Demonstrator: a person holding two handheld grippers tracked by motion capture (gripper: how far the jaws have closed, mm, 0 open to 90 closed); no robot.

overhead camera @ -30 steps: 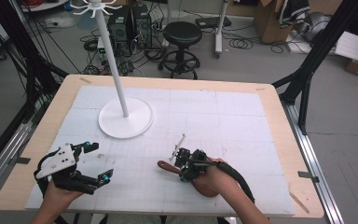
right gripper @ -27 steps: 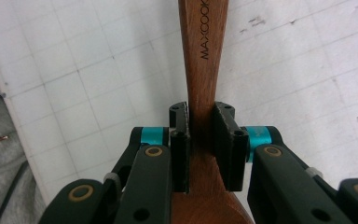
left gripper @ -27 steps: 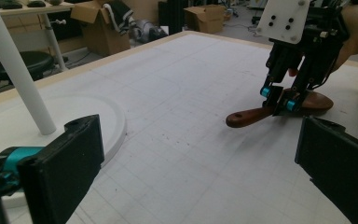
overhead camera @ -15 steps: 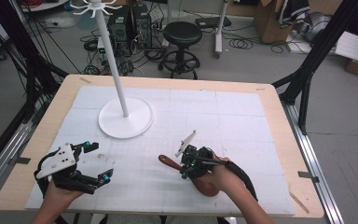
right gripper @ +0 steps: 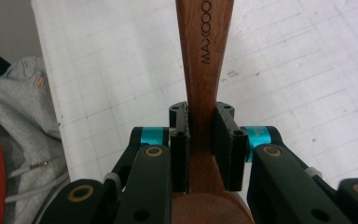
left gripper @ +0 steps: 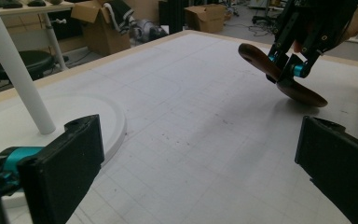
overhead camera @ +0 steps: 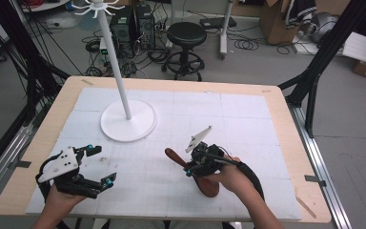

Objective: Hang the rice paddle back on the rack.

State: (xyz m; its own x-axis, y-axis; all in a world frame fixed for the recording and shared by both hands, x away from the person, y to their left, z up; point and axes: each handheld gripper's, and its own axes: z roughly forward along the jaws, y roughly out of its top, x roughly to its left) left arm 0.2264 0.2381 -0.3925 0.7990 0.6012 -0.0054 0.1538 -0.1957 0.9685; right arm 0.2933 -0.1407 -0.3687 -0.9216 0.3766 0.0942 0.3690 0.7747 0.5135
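I've the spoon [right gripper: 204, 70] clamped in my right gripper [right gripper: 201, 140], lower centre; left gripper [left gripper: 191, 177] gapes empty. Next, probably, the stand [overhead camera: 128, 121].

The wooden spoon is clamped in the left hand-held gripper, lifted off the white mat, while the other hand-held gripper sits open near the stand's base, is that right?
Not quite: the wooden spoon is clamped in the right hand-held gripper, not the left. The right gripper view shows its jaws pressing the handle. The rest holds: the left gripper view shows the spoon off the white mat, and the left hand-held gripper sits open near the stand's base.
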